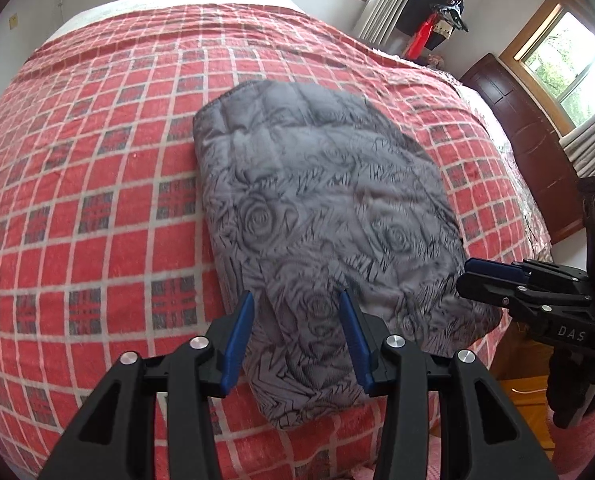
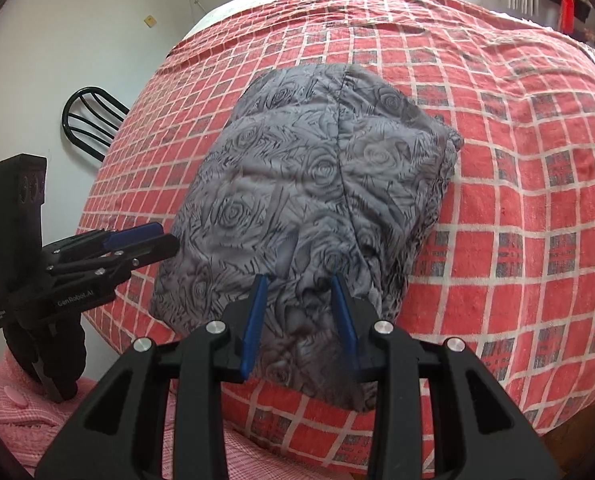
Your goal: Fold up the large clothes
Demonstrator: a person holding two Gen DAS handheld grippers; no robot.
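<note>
Both tools (image 1: 295, 300) (image 2: 297, 284) hover over folded jacket (image 1: 317, 200).

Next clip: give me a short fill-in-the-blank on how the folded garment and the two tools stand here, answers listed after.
1. The grey rose-print garment lies folded on a red ____ bedspread.
2. The left tool has its blue fingers ____, with nothing gripped between them.
3. The right tool hangs over the garment's ____ end.
4. Beyond the bed's left edge in the right wrist view stands a black metal ____.

Missing words: checked; open; near; chair
</note>
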